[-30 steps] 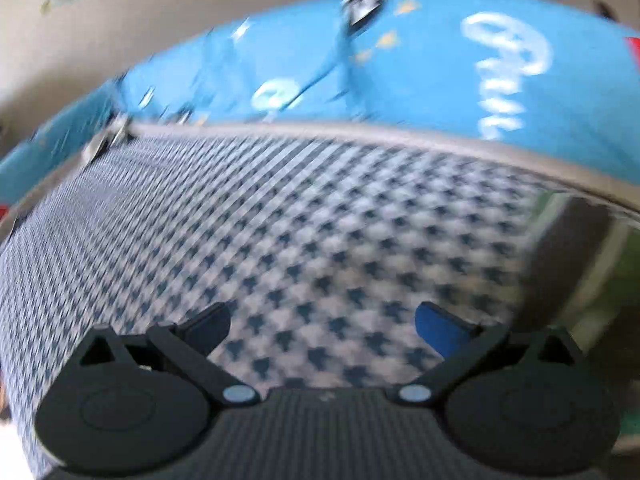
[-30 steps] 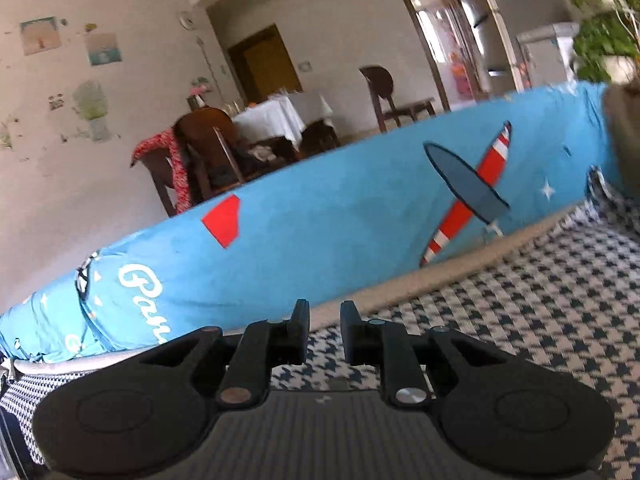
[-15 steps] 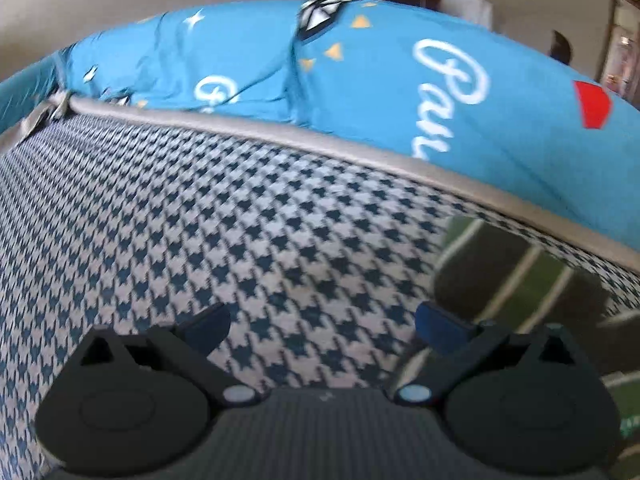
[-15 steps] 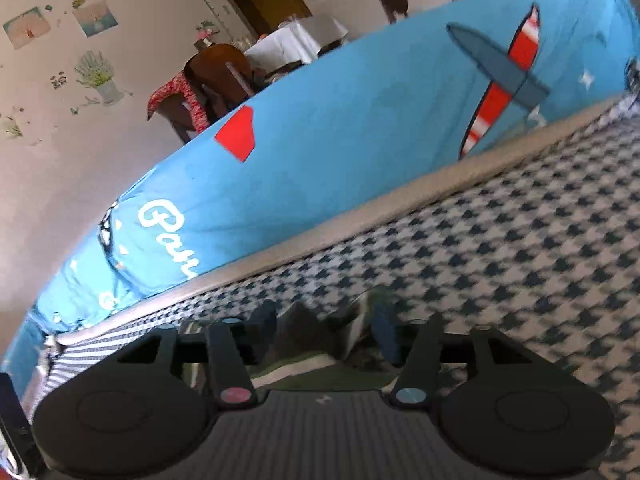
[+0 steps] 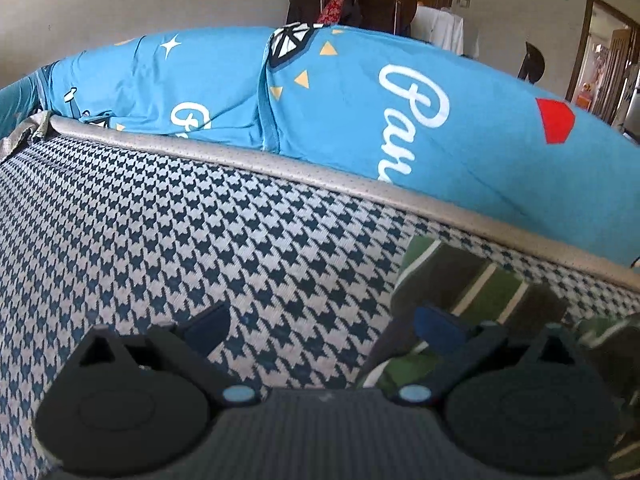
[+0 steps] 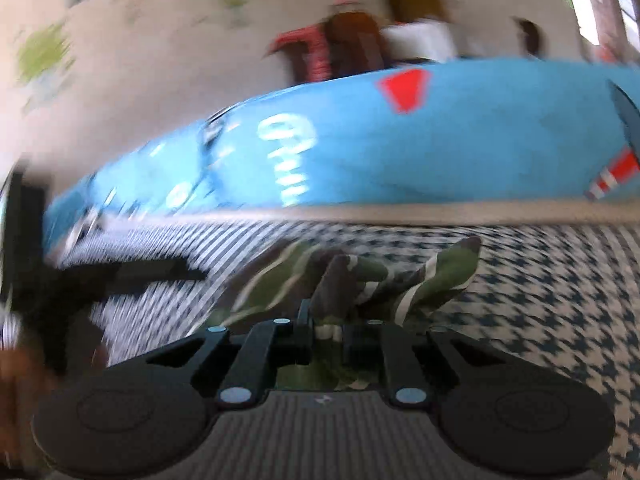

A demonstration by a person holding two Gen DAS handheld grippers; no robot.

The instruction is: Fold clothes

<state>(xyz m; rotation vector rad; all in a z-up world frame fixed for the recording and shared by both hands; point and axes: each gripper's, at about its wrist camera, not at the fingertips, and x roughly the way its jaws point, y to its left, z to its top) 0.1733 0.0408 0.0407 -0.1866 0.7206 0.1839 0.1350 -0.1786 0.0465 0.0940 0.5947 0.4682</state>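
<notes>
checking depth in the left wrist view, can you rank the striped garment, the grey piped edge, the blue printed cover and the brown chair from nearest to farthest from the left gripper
1. Striped garment: by the left gripper, on its right side.
2. Grey piped edge: ahead, across the houndstooth surface.
3. Blue printed cover: just behind that edge.
4. Brown chair: farthest, by the back wall.

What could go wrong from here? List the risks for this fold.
1. The right gripper pinches only a bunched corner of the striped garment; it may slip out or fold crooked.
2. The left gripper, jaws open, has just one finger over the garment and could grab the houndstooth cover instead.
3. The right view is motion-blurred; fast pulling may drag the cloth.
</notes>
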